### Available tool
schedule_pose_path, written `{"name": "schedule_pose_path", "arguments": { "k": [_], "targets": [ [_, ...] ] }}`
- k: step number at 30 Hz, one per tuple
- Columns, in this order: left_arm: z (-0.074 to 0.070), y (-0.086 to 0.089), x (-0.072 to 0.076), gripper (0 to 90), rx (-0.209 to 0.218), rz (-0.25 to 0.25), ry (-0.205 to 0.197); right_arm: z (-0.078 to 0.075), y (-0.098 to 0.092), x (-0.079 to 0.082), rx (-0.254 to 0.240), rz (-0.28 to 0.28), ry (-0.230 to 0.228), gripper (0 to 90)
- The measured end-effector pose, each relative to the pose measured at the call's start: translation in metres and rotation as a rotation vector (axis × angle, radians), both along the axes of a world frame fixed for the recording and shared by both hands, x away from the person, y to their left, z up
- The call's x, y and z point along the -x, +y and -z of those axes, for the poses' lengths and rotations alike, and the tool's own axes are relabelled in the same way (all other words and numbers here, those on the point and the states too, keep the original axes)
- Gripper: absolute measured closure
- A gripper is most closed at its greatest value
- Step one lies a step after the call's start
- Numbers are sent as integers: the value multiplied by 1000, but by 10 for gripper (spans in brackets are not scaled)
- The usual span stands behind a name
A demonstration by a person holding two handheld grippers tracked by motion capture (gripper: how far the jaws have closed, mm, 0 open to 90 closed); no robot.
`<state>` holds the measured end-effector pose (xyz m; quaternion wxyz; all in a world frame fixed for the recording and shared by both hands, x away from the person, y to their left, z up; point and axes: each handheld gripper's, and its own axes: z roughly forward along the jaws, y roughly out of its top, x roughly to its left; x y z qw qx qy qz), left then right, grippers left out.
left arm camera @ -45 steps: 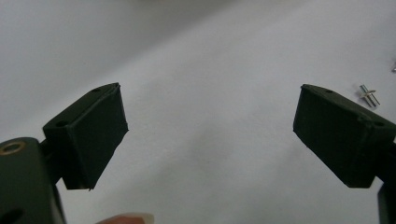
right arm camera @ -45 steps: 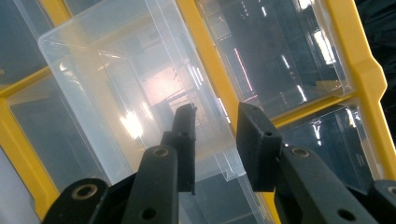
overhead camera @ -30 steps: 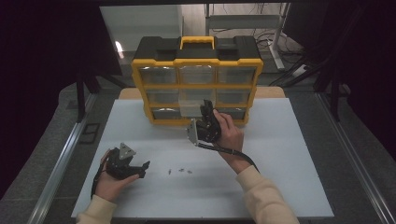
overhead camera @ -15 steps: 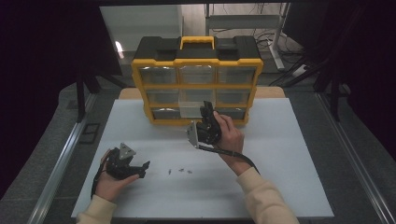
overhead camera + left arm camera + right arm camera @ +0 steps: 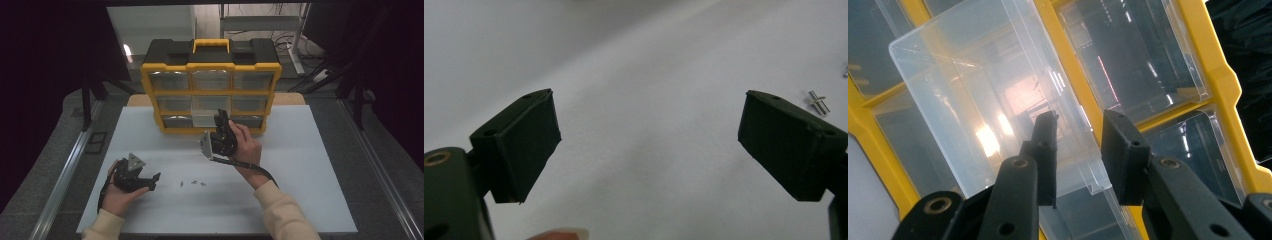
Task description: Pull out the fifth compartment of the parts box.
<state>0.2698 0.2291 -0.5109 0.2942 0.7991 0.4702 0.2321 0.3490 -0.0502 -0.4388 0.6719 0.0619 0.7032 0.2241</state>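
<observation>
Sticking out of the middle row of the organiser [image 5: 211, 90], the drawer [image 5: 206, 118] points its open front end toward the person, its long axis running from the cabinet face out over the table [image 5: 300, 165] and sagging a little at the near end. It is a clear plastic box with thin, glossy walls and a small lip at its front edge, seen close in the right gripper view [image 5: 993, 100]. The right gripper [image 5: 221, 125] grasps it: one black jaw sits inside the front wall and the other outside, the two set narrowly about that wall. The organiser is a yellow frame with a black top and a yellow handle [image 5: 211, 46], holding three rows of see-through drawers; it stands upright at the far edge of the white, matte table. The left gripper [image 5: 150, 181] lies low over the table at the near left, well apart from the organiser, its flat rectangular jaws spread wide with nothing between them, as the left gripper view [image 5: 649, 140] shows. A few small metal pins [image 5: 193, 183] lie loose on the table just to its right, between the two hands; one shows beside a jaw [image 5: 818, 102]. Nothing lies on the table between the drawer and the pins
</observation>
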Motion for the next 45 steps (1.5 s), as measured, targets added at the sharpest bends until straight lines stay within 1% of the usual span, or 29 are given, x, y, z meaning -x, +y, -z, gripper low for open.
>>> {"name": "schedule_pose_path", "arguments": {
  "k": [36, 45],
  "targets": [
    [0, 0, 0, 102, 3, -2, -4, 1, -1, 8, -11, -12, -3, 686],
    [0, 0, 0, 102, 4, -2, -4, 2, -3, 10, -8, -14, -5, 686]
  ]
}}
